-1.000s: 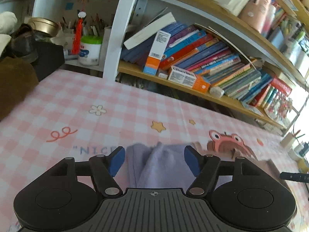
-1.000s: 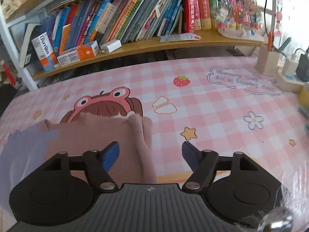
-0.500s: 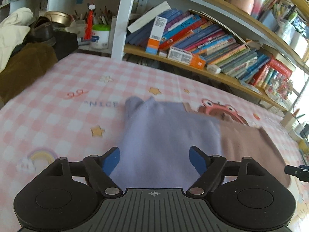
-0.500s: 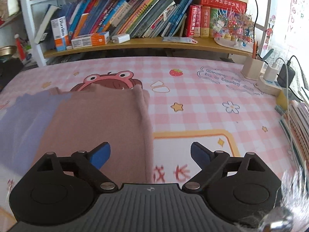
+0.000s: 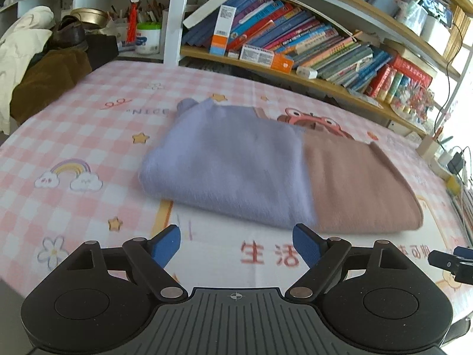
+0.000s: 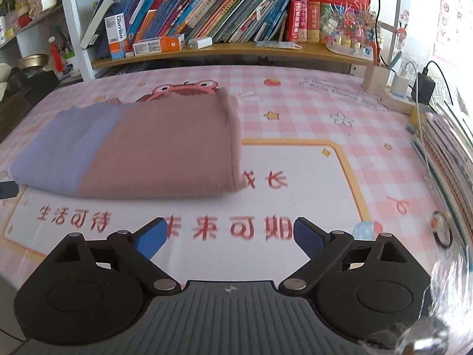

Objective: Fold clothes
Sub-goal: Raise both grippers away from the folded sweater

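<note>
A folded garment, lavender (image 5: pixel 230 162) on its left half and dusty brown (image 5: pixel 357 189) on its right, lies flat on the pink checked tablecloth (image 5: pixel 88 136). The right wrist view shows the same garment (image 6: pixel 165 148) left of centre. My left gripper (image 5: pixel 236 244) is open, a short way in front of the garment's near edge, with nothing between its blue pads. My right gripper (image 6: pixel 229 235) is open too, held back over the white printed panel of the cloth, clear of the garment. Part of the right gripper (image 5: pixel 452 261) shows at the left view's right edge.
Bookshelves (image 5: pixel 295 44) packed with books run along the table's far side. A pile of brown and cream clothes (image 5: pixel 44 71) sits at the far left. A power strip with chargers (image 6: pixel 411 88) and stacked books (image 6: pixel 446 151) line the right edge.
Both grippers have pulled back and up from the garment toward the table's near side. They were open over it a second ago; the whole folded garment now lies ahead of them.
</note>
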{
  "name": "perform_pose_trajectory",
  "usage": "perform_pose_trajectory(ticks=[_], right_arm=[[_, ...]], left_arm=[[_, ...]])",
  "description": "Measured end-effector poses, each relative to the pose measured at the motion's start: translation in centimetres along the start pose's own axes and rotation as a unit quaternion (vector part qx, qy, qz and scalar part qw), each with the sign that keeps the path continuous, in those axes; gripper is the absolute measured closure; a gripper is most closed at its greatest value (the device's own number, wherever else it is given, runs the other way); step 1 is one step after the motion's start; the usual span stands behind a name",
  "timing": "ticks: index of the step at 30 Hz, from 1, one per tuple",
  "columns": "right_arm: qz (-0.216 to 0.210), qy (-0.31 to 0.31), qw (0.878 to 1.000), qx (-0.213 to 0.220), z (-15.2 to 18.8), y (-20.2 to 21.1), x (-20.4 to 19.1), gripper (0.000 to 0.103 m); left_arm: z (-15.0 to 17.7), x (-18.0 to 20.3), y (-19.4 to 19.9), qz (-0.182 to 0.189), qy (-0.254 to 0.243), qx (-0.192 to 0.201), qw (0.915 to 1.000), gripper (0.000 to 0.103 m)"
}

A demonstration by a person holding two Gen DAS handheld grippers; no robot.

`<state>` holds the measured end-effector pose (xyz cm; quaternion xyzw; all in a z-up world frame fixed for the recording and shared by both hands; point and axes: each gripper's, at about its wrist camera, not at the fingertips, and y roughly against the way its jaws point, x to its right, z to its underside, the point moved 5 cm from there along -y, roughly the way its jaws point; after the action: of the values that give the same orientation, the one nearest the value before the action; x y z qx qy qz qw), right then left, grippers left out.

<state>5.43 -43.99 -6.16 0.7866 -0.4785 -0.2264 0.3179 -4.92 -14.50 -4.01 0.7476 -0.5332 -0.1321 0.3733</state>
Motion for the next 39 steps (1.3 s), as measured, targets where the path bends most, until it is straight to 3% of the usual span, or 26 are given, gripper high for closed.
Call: perform_pose_trajectory(ticks=[25,34,39], right_arm=[[-0.024,0.008,1.000,-0.012,3.4,2.2,-1.9,0.003],[-0.016,0.001,1.000,-0.024,3.9,1.8,-2.4,0.002],[-0.010,0.005,0.999,-0.034,3.7,1.1,-3.1,0.002]], left_arm=[[3.3,1.9,2.6,-0.016,-0.029,-0.028,0.9991,0.012],[4.1,1.3,2.6,0.000,-0.027,-0.040,0.9988,0.012],[3.7,-0.2,1.3,0.041,0.028,-0.053,0.9974,0.012]])
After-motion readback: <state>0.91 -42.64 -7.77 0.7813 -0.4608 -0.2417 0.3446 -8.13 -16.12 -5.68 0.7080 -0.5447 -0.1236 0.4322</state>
